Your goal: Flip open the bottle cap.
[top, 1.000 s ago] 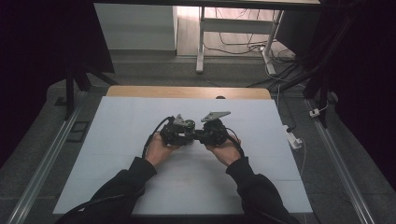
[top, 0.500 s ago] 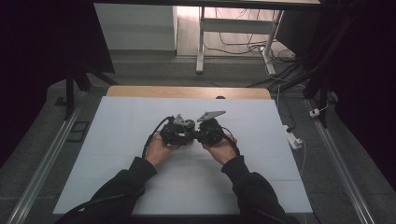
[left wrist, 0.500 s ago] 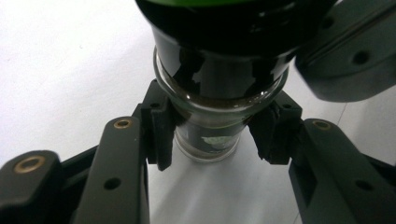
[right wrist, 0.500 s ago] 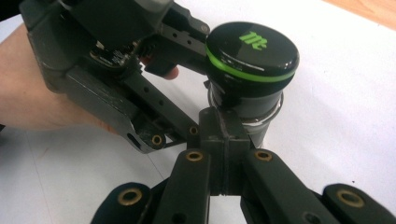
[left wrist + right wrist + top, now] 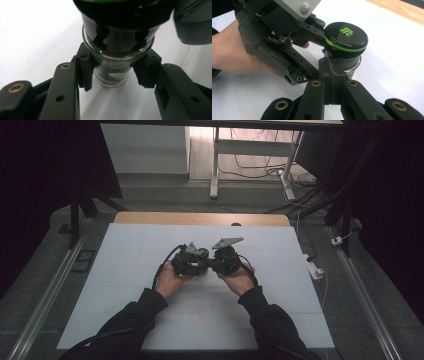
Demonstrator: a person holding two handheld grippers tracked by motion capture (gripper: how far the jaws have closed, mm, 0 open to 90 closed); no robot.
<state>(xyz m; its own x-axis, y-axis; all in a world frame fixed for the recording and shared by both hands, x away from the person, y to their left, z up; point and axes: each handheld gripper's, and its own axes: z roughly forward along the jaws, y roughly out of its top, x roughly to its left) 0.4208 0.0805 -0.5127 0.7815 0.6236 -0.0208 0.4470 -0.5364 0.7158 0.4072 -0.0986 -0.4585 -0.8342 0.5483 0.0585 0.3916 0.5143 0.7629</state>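
Left gripper (image 5: 111, 72) — jaws clamped on the glass neck of a black-capped jar (image 5: 345, 40), held just above mid-bench (image 5: 125, 270). Right gripper (image 5: 331, 82) — jaws pressed together, empty, tips touching the jar below the cap.

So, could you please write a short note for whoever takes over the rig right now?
Left tool: shut on the jar, gripping its glass body below the cap.
Right tool: jaws together, empty, close beside the jar.
Jar: held at mid table; whether it touches the surface is unclear.
Done: jar gripped. Black cap with green ring is on.
Left: probably taking the cap off with the right tool.
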